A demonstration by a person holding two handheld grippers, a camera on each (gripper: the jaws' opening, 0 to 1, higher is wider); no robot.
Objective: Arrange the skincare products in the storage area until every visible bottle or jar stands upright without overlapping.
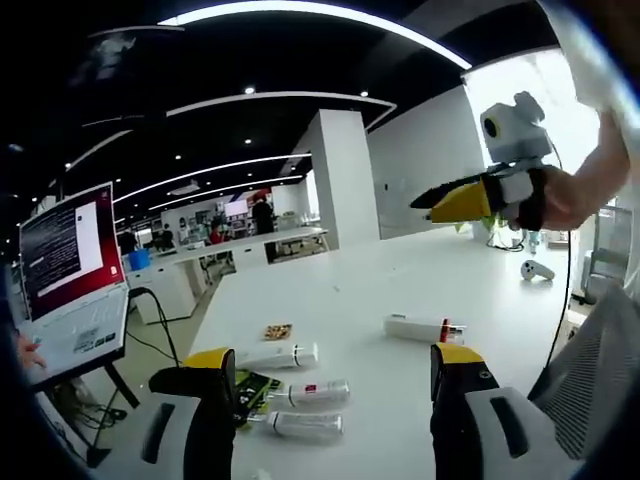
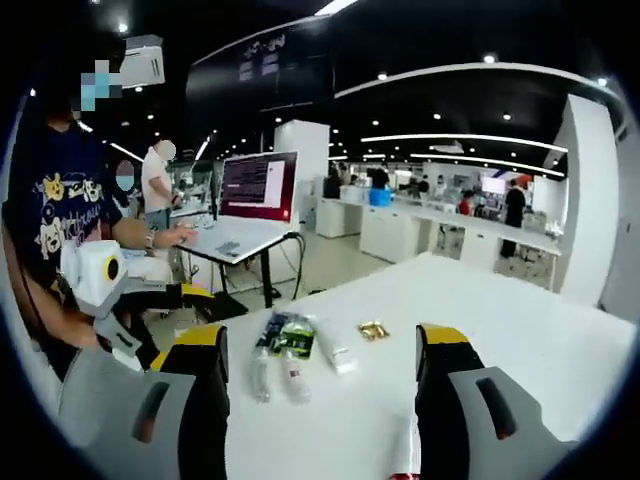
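Both grippers (image 1: 335, 400) (image 2: 320, 390) gape wide, holding nothing.
Tubes (image 1: 305, 393) lie flat, clustered on white table (image 1: 400, 280), one tube (image 1: 425, 328) apart. Judgement: take one at mid-body, tip upright, set well clear of neighbours.

On the white table (image 1: 420, 280), 4 white tubes carry red marks, one with a red cap (image 1: 424, 328) at 3 o'clock of the others (image 1: 300, 394), beside a green-and-black packet (image 1: 252, 388) and what looks like a small gold-brown item (image 1: 278, 331), while the yellow-tipped black left gripper (image 1: 335, 400) has grey bodies.
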